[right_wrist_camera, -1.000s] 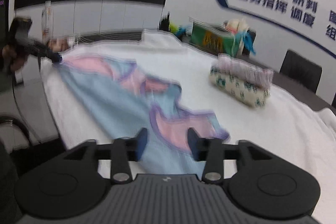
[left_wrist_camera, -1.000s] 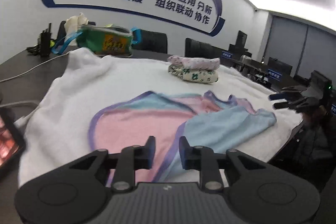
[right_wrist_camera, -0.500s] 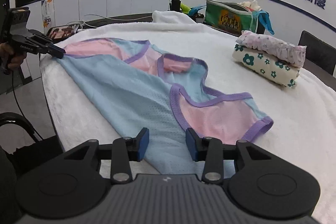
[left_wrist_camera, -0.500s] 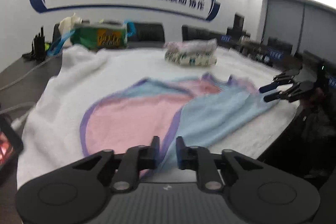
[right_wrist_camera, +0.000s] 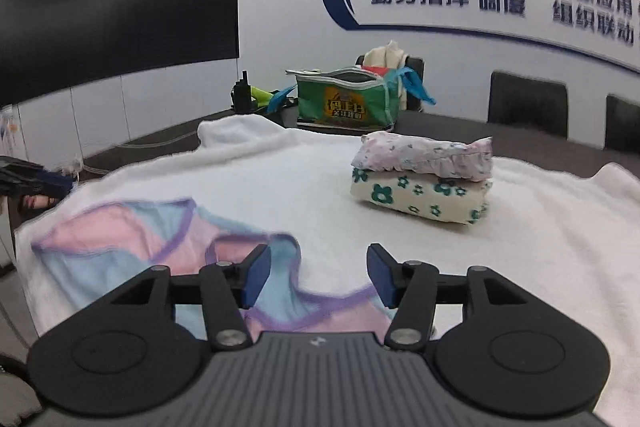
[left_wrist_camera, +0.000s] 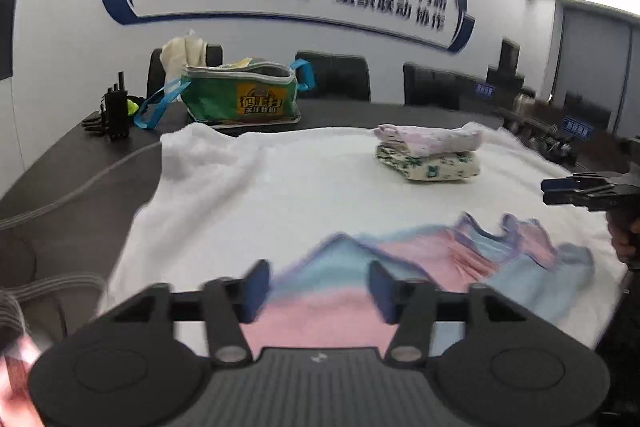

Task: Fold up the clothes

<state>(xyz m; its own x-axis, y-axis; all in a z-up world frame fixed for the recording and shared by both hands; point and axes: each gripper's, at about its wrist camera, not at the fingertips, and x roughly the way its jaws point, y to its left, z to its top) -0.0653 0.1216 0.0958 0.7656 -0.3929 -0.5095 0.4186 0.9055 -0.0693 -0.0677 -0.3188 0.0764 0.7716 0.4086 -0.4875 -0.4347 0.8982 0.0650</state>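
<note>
Two folded garments sit stacked on the white towel; the pink-and-blue vest lies spread, unfolded, near its edge; left gripper and right gripper hover spread wide, holding nothing.

Open white towel between the pink-blue garment and the stack of folded clothes, room to pass there. Green bag and radio sit past the far edge, well clear. Both grippers wide open, nothing between the fingers.
</note>
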